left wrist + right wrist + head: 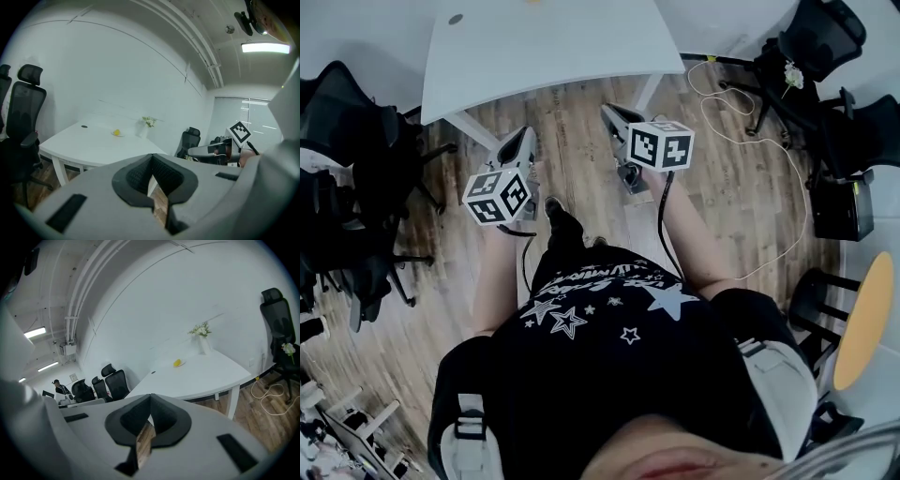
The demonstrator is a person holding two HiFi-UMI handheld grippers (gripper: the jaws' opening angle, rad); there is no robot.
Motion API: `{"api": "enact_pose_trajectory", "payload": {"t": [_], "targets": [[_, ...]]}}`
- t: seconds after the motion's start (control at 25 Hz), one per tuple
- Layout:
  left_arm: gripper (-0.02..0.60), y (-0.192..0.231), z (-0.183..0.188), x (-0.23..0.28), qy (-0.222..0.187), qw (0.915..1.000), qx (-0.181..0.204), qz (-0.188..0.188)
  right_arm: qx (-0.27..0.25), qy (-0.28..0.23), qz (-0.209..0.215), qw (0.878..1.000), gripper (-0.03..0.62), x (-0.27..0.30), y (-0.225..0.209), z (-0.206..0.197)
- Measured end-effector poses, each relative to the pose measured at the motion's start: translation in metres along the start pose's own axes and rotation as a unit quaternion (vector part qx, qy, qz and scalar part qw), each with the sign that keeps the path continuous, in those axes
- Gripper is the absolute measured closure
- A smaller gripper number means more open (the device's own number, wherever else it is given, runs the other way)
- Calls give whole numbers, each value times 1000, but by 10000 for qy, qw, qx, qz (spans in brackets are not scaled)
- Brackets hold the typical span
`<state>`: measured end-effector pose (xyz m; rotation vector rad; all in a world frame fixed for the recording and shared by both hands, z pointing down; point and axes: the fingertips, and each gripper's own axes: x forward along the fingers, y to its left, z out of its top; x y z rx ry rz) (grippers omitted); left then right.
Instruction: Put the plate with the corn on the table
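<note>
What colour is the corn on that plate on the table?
Yellow. The corn shows best in the right gripper view, on the white table.

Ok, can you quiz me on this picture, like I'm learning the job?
1. What stands near the plate of corn on the table? A) a vase of flowers B) a laptop C) a teddy
2. True or false: the right gripper is holding that plate.
3. Fill in: the left gripper's jaws are ___.
Key: 1 A; 2 false; 3 shut.
</note>
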<state>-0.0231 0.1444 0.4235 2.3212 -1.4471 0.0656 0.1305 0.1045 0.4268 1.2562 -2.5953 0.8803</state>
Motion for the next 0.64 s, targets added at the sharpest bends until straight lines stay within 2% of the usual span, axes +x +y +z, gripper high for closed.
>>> {"api": "enact_pose_trajectory", "payload": {"t": [0.4,0.64], "targets": [[575,-14,-21,-34,38,10000,12,86,42,68,25,10000,588,-21,14,-28],[575,-23,-23,-42,13,10000,52,69,44,61,23,10000,588,-30,15,-29]]}}
